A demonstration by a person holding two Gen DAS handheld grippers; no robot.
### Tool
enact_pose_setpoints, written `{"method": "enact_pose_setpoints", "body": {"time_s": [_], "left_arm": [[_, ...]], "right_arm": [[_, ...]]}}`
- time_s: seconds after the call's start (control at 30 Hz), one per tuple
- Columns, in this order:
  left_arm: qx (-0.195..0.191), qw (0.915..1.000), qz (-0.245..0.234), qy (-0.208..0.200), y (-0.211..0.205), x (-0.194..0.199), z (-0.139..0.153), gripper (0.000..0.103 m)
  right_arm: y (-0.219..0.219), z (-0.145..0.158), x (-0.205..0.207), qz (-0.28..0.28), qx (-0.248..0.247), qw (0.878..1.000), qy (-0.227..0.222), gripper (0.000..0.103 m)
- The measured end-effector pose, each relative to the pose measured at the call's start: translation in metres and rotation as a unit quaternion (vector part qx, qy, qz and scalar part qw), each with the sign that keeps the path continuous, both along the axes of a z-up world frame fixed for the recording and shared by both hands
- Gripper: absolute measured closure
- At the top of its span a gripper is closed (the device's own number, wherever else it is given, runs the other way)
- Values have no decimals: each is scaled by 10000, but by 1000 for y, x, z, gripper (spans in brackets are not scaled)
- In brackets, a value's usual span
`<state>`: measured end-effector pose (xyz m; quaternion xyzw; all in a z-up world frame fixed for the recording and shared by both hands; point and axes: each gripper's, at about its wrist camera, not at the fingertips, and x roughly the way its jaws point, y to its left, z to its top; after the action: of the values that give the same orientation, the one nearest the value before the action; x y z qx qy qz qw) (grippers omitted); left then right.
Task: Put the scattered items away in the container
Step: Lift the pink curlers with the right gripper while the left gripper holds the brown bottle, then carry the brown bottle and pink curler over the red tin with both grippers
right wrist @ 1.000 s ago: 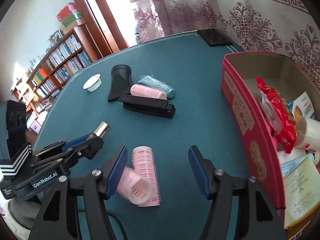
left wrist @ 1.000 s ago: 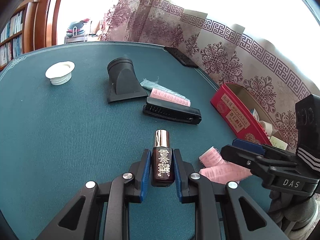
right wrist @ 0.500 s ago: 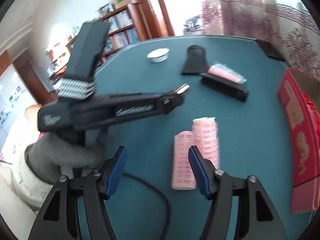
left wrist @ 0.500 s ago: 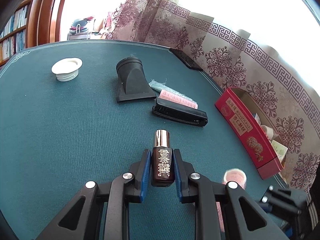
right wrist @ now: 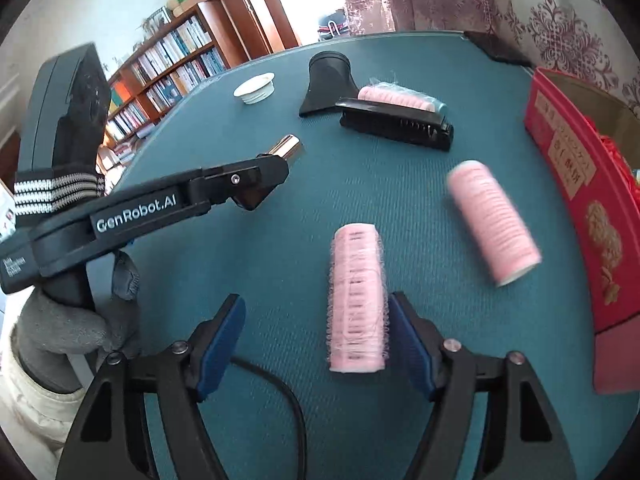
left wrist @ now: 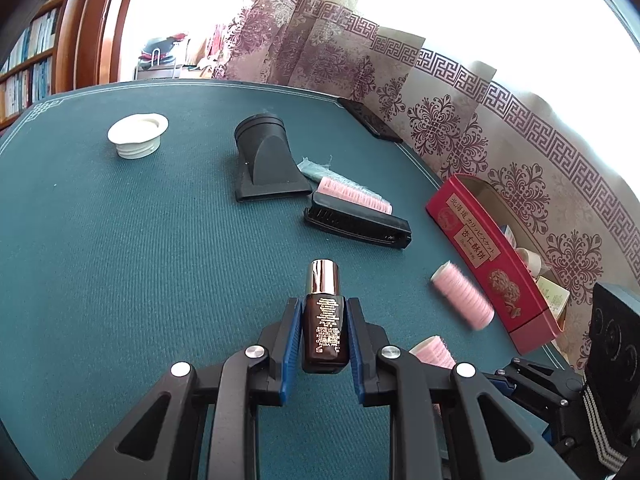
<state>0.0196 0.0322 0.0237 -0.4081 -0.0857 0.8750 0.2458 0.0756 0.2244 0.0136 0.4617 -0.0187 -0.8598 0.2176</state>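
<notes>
My left gripper (left wrist: 320, 336) is shut on a small dark brown bottle (left wrist: 324, 328) with a rose-gold cap, held above the green table; its cap also shows in the right wrist view (right wrist: 286, 146). My right gripper (right wrist: 316, 340) is open over the table, with one pink hair roller (right wrist: 356, 300) lying against its right finger. A second pink roller (right wrist: 494, 220) lies blurred nearer the red box (right wrist: 576, 184). The red box (left wrist: 488, 256) stands open at the right with packets inside.
A black hair-dryer nozzle (left wrist: 264, 160), a black brush (left wrist: 356, 224) with a third pink roller (left wrist: 354, 194) behind it, and a white cap (left wrist: 138, 136) lie farther back. A dark phone (left wrist: 368, 118) lies near the curtain. A black cable (right wrist: 280, 392) runs under my right gripper.
The two pink rollers have separated; one has rolled right toward the red box. My right gripper has swung and now has the other roller by its right finger. The left gripper still holds the bottle.
</notes>
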Motion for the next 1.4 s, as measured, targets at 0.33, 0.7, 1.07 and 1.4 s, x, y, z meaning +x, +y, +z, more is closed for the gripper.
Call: {"method": "enact_pose_setpoints", "body": {"time_s": [0.33,0.7,1.07,1.4], "left_arm": [[-45,9999,-105,101,3,4,2,80],[-91,9996,-190,197,12,10,11,80],[-185,9985,-465,222,38,16,24,80],[-294,9938,-981,436,91,21,48,80]], "right_arm": [[18,6,1,-623,297,9976,91,73],[53,50,16,-1087,-300,9917,624,73],[120,80,26,-1973,-395,9729,1142,72],[181,90,31,-2704,-211,9507,1504,72]]}}
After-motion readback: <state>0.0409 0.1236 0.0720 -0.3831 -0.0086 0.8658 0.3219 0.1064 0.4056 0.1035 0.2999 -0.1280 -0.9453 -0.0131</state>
